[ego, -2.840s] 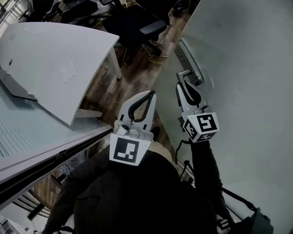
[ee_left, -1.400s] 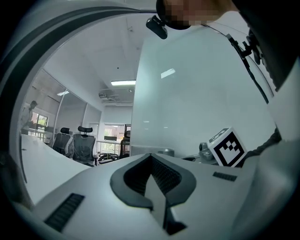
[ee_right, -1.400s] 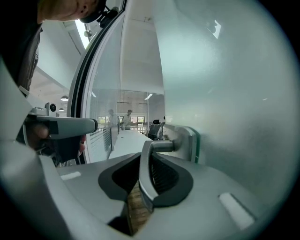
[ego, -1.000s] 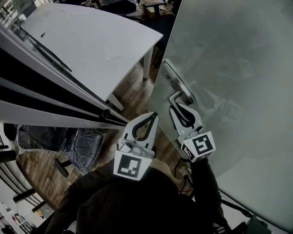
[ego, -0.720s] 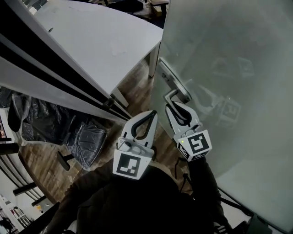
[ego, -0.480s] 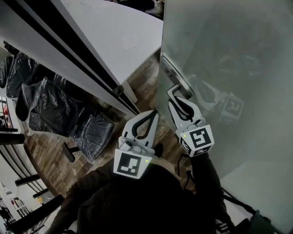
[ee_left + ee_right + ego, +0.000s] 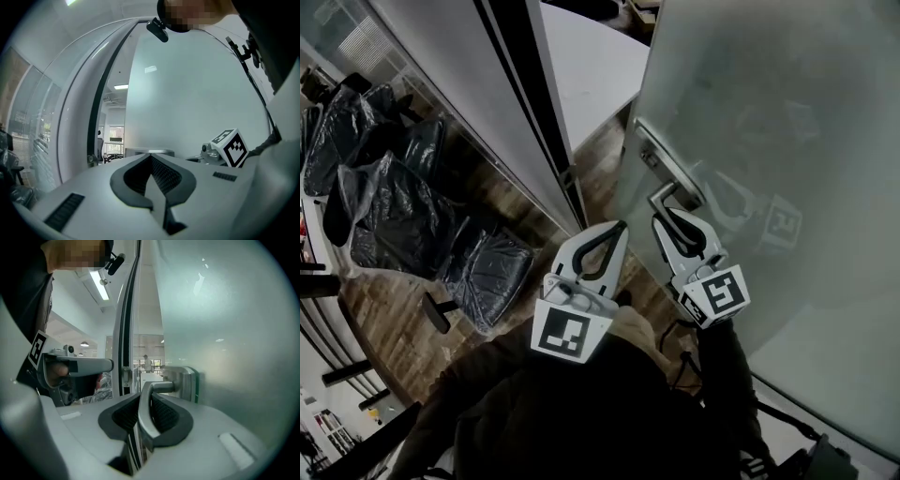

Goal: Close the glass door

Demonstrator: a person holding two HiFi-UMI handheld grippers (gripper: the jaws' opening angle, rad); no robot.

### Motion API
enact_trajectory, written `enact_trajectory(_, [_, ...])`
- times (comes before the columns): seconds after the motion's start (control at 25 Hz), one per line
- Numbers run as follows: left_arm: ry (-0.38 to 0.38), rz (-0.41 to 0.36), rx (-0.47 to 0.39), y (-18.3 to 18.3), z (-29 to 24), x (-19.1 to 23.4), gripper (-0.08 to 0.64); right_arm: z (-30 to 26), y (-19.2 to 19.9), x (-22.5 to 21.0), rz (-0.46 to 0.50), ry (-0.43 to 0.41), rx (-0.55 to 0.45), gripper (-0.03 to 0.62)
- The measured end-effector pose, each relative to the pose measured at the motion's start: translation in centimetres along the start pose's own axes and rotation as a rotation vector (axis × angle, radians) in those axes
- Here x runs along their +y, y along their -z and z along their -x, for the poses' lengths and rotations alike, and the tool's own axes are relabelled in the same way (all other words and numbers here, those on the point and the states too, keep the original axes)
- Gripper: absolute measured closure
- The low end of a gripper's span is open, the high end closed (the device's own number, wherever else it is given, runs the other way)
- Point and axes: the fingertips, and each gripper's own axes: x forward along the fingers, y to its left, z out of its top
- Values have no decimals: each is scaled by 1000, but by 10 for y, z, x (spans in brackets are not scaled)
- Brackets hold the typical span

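Frosted glass door [image 7: 787, 141] stands on your right, its edge near the white, black-striped door frame [image 7: 530, 103]. Your right hand-held gripper [image 7: 675, 221] is clamped on the door's silver metal lever handle [image 7: 664, 197]. Your left hand-held gripper [image 7: 615, 232] hangs beside it, jaws together on nothing.

**Colours and Patterns at the Door**

The glass door [image 7: 787, 141] is seen as frosted pale grey-green, its handle [image 7: 159, 386] as brushed silver. The left claw [image 7: 614, 230] and right claw [image 7: 673, 223] are finished in white with black ribbed pads and marked with black-and-white squares. The floor [image 7: 389, 314] is grained brown; the frame [image 7: 525, 94] is white, striped black.
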Motion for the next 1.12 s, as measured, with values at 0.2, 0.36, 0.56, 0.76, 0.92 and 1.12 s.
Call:
enact_trajectory(0.2, [42,-9,10,3,-7,-6,563,1,2,5,-5,-30,3,529])
enact_trajectory(0.36, [30,13,11,-2,-5,1,563,-1,-4,13,-6,-42,5,529])
enact_trajectory(0.56, [15,11,25,1,11,-4,563,2,-4,30,-6,-51,9,529])
enact_trajectory(0.76, [-29,11,25,-3,25,-18,563,2,-3,39,-16,-70,11,531])
enact_trajectory(0.92, [-84,4,34,9,42,-31,563,2,11,46,-20,-84,14,531])
enact_trajectory(1.12, [-146,23,33,-3,79,-50,563,14,-5,73,-13,-101,14,531])
